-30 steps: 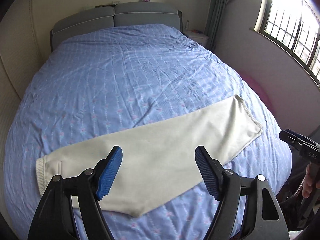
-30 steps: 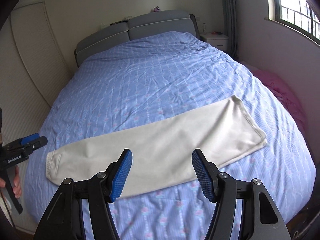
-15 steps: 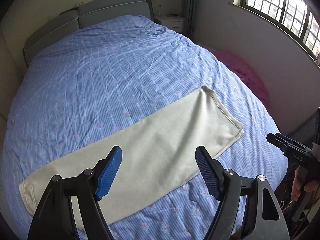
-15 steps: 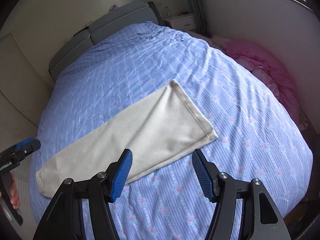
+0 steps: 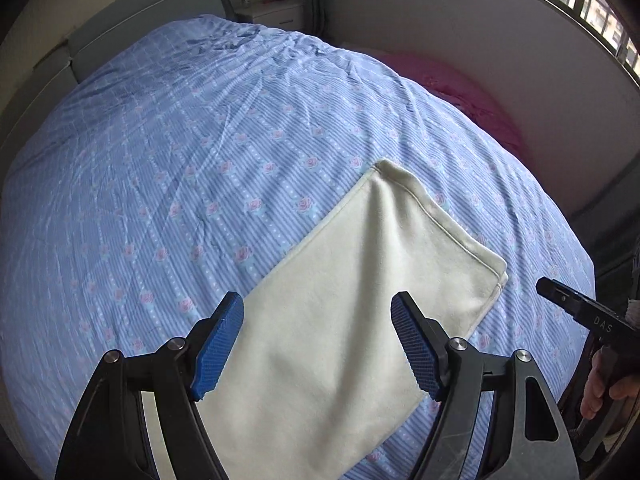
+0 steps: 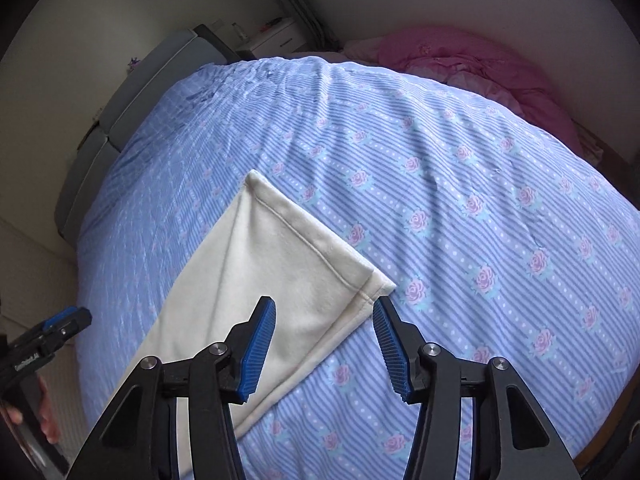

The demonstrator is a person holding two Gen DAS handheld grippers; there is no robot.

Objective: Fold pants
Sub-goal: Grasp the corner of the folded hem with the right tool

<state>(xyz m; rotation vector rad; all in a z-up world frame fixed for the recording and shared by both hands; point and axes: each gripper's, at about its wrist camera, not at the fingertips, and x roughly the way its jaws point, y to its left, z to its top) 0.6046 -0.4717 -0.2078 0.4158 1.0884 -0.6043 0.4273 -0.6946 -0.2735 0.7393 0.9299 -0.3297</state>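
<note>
Cream fabric fills the middle: one pair of pants (image 5: 352,300), lying flat in a long band on the blue rose-print bedspread (image 5: 180,168), hem end toward the window side. That hem runs as a stitched edge with two corners showing, and the nearer corner sits well short of the bed's rounded side, with plenty of bare cover beyond it.

Left gripper (image 5: 318,344) hangs above the leg, jaws spread wide, both blue pads off the cloth, gripping nothing. Right gripper (image 6: 324,350) is over the near hem corner; its jaws have just been closing in, yet the pads are apart and clear of the fabric, with the cloth's long edge passing under the gap.

Count it up: two grippers, one garment, one bed. Far side, a grey headboard (image 5: 132,20) in two cushions, a white nightstand (image 5: 272,14) in the corner. One pink bundle of bedding (image 6: 472,64) lies between bed and wall. A barred window (image 5: 576,0) sits up right. Fingers of a hand (image 5: 604,392) grip the other tool's handle at the frame's edge.
</note>
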